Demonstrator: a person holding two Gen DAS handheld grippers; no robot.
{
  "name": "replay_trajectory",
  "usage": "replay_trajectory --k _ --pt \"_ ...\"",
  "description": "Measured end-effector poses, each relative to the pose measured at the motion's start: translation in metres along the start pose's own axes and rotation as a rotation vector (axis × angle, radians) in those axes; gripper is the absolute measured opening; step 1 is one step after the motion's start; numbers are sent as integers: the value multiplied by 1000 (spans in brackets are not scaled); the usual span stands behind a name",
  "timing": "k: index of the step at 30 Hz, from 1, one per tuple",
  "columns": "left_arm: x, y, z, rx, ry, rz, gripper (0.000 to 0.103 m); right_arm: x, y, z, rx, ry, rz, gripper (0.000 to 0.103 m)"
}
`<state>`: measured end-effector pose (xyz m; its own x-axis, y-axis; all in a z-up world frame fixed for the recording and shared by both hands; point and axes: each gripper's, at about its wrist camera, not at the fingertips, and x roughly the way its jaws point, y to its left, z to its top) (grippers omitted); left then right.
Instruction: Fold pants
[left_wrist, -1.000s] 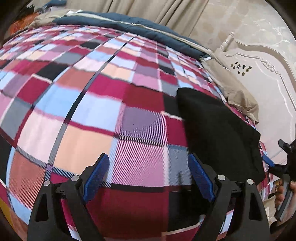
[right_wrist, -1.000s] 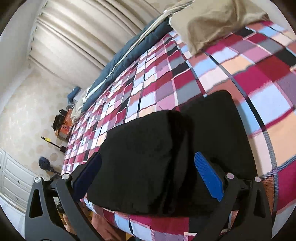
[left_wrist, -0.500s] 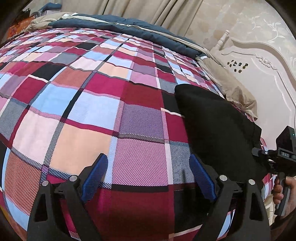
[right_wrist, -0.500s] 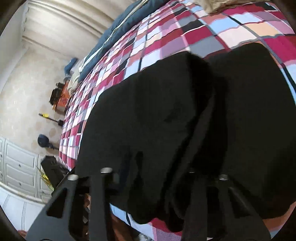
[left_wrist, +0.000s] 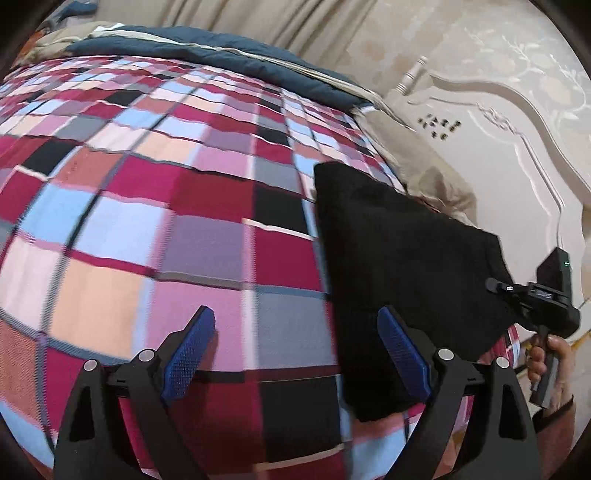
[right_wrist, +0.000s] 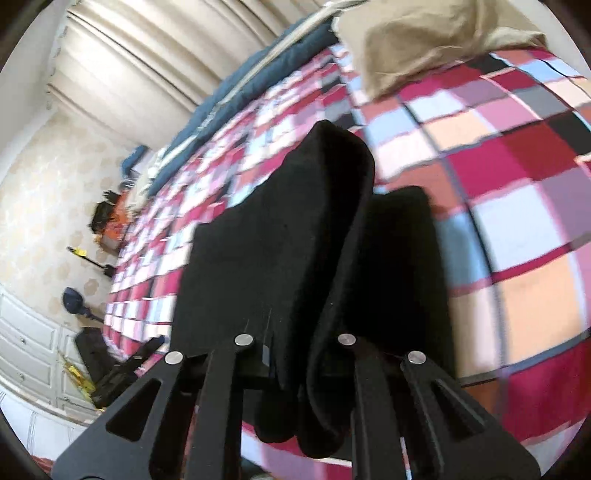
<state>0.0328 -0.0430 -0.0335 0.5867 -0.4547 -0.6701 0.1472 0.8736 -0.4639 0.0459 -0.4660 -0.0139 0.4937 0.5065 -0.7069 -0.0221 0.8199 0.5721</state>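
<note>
Right wrist view: right gripper (right_wrist: 295, 373) pinches black pants (right_wrist: 280, 236) on the bed (right_wrist: 517, 229); left gripper (left_wrist: 295, 350) is wide apart beside the pants.

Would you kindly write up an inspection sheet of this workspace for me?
Surface: bed under a plaid bedspread.
Job's things: black pants, folded, one edge lifted off the bed.
Clutter: beige pillow and navy quilt along the bed's edges.
Grippers: left claw open, above the bedspread, beside the pants; right claw shut on the pants.
Cables: nothing seen.
Surroundings: carved white headboard, beige curtains, white drawers.
</note>
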Motion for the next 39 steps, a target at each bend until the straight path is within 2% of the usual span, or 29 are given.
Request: replay_trajectory --k 6,11,13,16,17,18,20,25,29,32,34,36,39 --pt "20 -8 -4 -33 59 -24 88 12 -38 -3 71 9 79 12" --pt "23 -10 -7 -32 59 -12 88 14 -51 -2 101 11 158 12" --pt "23 -9 -6 -36 62 -15 88 9 -54 -4 120 1 182 13" --pt "19 -3 -6 -59 67 -39 88 -13 -61 -7 161 -54 187 24" --pt "16 1 -5 -73 67 -50 88 -22 -65 -7 180 -79 197 37" --pt "16 4 -4 -82 67 -58 88 -29 -69 -8 197 -98 206 62" --pt "13 11 -3 -110 68 -81 88 -47 -76 -10 225 -150 160 92" --pt "13 15 -5 -144 80 -118 88 -53 -83 -22 242 -130 197 92" --pt "17 9 -7 -140 102 -149 88 -28 -79 -28 242 -75 226 92" --pt "22 3 -8 -128 118 -159 88 -16 -68 -30 194 -59 206 92" --pt "24 1 -8 -126 121 -157 89 -9 -60 -29 175 -41 225 92" --pt "26 1 -7 -150 134 -190 89 -3 -54 -26 158 -27 207 94" --pt "34 3 -6 -258 209 -332 89 0 -51 -26 145 -22 199 94"
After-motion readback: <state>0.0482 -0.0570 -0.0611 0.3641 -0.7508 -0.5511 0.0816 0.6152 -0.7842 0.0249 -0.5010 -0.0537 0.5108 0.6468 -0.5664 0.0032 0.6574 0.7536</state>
